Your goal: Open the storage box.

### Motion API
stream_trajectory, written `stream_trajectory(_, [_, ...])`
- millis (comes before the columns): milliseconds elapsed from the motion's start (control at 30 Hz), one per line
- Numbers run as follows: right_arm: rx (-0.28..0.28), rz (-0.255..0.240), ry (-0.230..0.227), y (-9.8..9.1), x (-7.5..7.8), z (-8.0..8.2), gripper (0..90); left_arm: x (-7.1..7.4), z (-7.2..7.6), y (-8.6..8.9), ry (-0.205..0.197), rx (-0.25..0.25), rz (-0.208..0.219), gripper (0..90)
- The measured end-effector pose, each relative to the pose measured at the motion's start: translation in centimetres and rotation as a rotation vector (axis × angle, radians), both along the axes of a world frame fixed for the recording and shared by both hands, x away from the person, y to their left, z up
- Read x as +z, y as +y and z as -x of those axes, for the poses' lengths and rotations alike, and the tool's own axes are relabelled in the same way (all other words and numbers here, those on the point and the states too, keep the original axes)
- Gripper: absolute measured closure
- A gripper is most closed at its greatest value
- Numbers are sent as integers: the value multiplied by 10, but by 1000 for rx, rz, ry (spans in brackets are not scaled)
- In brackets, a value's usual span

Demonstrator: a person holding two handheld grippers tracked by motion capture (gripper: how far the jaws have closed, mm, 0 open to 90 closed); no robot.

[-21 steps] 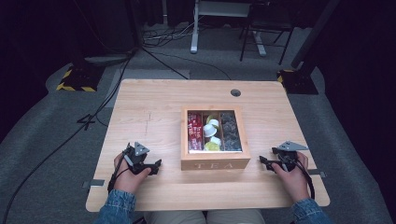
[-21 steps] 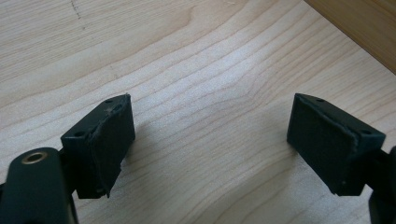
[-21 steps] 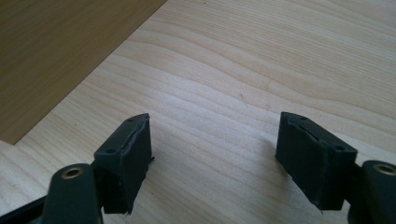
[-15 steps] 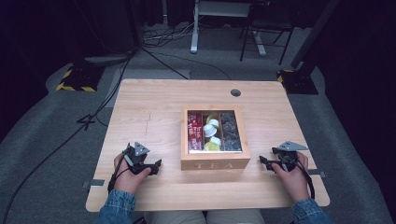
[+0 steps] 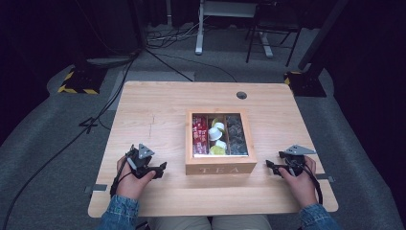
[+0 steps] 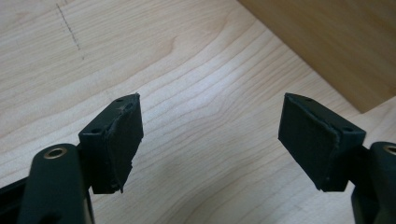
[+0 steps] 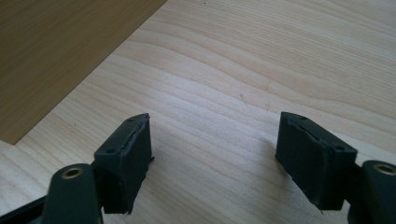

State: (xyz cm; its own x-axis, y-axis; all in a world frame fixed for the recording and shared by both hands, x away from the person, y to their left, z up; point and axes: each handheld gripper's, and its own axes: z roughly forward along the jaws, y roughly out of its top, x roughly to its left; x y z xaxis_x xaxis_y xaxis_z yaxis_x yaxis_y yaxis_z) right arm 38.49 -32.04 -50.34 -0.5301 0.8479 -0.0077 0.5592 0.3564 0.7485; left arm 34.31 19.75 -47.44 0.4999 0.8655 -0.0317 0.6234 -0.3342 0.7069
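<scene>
A wooden tea box (image 5: 220,165) marked TEA stands at the middle of the table, its lid closed over a clear window. Through it I see red packets (image 5: 199,135), small white and yellow cups (image 5: 217,138) and dark packets (image 5: 236,134) in three compartments. My left gripper (image 5: 161,168) rests on the table left of the box, open and empty (image 6: 210,135). My right gripper (image 5: 269,166) rests right of the box, open and empty too (image 7: 215,149). The box's side wall (image 6: 327,42) shows at the upper right of the left gripper view, and at the upper left (image 7: 56,51) of the right gripper view.
The light wooden table (image 5: 158,110) has a round cable hole (image 5: 242,95) at its far edge. Cables (image 5: 72,139) run over the grey floor at the left. A desk frame (image 5: 230,24) and chair legs stand behind the table.
</scene>
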Motion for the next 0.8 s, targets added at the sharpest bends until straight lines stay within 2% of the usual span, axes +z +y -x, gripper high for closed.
stream_trajectory(233, [0,0,0,0,0,0,267,17,8,-6,-27,-28,34,228])
stream_trajectory(300, [1,0,-1,0,0,0,265,21,11,-7,-48,-34,33,232])
stream_trajectory(533, [-1,1,0,0,0,-1,261,28,16,-11,-73,-40,50,255])
stream_trajectory(800, [-1,1,0,1,0,-2,259,44,26,-28,-89,-115,103,251])
